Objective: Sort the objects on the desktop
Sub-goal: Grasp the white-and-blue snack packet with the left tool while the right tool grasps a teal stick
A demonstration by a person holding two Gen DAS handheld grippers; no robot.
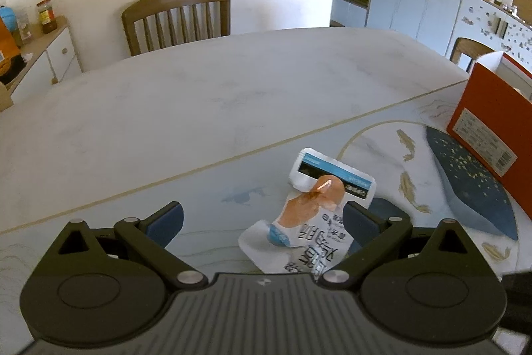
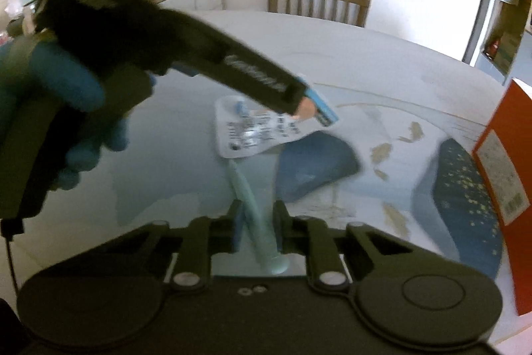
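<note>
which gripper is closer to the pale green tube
Right. The right gripper is shut on the pale green tube; the left gripper hangs open over the white packet, farther away.

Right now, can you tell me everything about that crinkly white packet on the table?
The white packet is a flat, crumpled pouch that looks like thin plastic, with black printed writing, an orange picture and a blue stripe along one end. It lies on the pale table, partly curled up. In the left wrist view it sits between the open left gripper, near one blue pad; whether that pad touches it I cannot tell. The right wrist view shows its printed face.
</note>
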